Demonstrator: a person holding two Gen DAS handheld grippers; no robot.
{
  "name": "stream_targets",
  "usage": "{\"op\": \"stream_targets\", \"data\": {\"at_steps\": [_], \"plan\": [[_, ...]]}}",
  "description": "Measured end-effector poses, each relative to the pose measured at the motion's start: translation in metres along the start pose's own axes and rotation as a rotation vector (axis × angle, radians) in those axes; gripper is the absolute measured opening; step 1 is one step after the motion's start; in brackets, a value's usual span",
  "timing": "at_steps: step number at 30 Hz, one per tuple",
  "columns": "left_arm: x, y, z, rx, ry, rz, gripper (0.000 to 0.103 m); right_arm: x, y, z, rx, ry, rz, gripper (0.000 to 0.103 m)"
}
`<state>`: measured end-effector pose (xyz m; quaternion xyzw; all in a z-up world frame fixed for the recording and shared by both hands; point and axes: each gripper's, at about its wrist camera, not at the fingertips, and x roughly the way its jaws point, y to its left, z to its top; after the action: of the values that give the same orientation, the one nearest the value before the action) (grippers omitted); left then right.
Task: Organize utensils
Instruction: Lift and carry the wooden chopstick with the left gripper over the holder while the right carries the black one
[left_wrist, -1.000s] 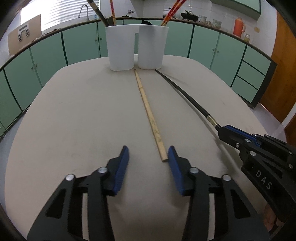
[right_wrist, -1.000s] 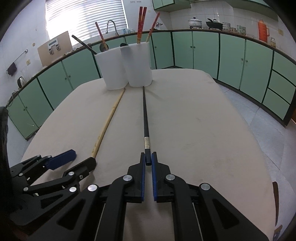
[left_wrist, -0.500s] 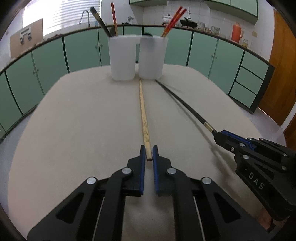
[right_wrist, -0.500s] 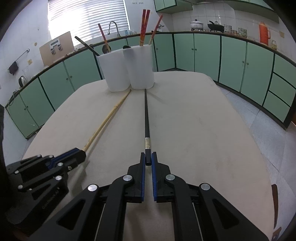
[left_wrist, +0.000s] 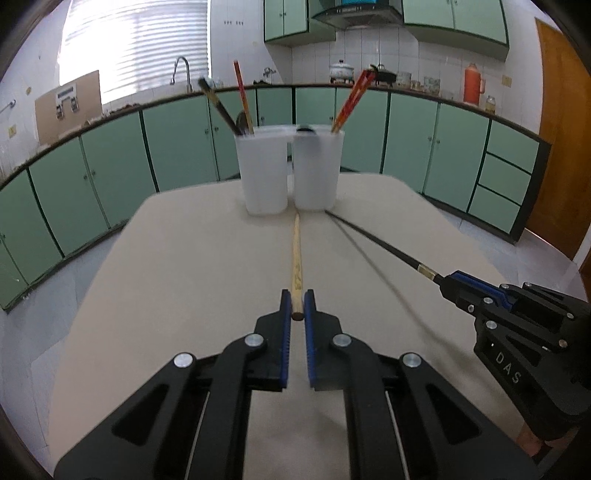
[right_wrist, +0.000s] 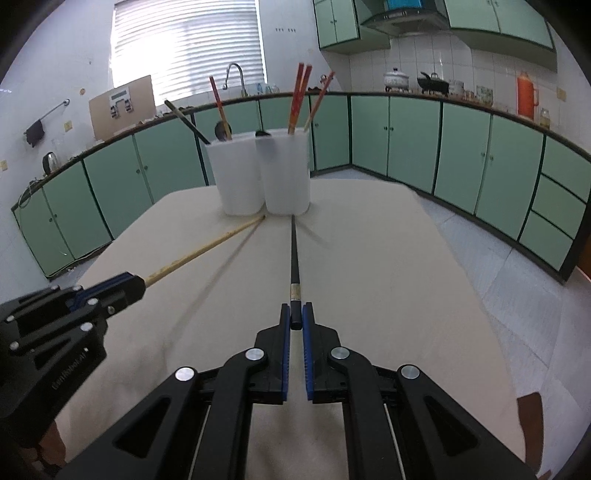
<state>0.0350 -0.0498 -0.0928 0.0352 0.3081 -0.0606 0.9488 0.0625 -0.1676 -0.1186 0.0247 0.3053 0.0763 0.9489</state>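
Note:
My left gripper is shut on the near end of a wooden chopstick, lifted above the table, tip pointing at two white holders. My right gripper is shut on the near end of a black chopstick, also raised. The left white holder holds a dark utensil, a spoon and a red chopstick. The right white holder holds red chopsticks. In the right wrist view the wooden chopstick, left gripper and both holders show. The right gripper and black chopstick show in the left wrist view.
The beige table ends at a rounded far edge behind the holders. Green cabinets ring the room, with a worktop carrying pots and an orange flask. A wooden door is at the right.
My left gripper closed on the wooden chopstick. Both grippers then lifted and tilted up, raising the chopsticks off the table; shadows now show under them.

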Motion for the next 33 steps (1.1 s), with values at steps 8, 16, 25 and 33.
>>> {"op": "stream_targets", "data": {"at_steps": [8, 16, 25, 33], "plan": [[-0.032, 0.008, 0.033, -0.004, -0.119, 0.000, 0.006, -0.025, 0.001, 0.030, -0.042, -0.108, 0.014, 0.006], [-0.055, 0.019, 0.068, -0.034, -0.209, -0.031, 0.006, -0.048, -0.003, 0.072, -0.059, -0.192, 0.070, 0.006], [-0.064, 0.022, 0.095, -0.037, -0.264, -0.052, 0.006, -0.058, -0.004, 0.104, -0.063, -0.214, 0.121, 0.006], [-0.070, 0.024, 0.108, -0.037, -0.290, -0.066, 0.006, -0.058, -0.005, 0.125, -0.067, -0.198, 0.167, 0.006]]}}
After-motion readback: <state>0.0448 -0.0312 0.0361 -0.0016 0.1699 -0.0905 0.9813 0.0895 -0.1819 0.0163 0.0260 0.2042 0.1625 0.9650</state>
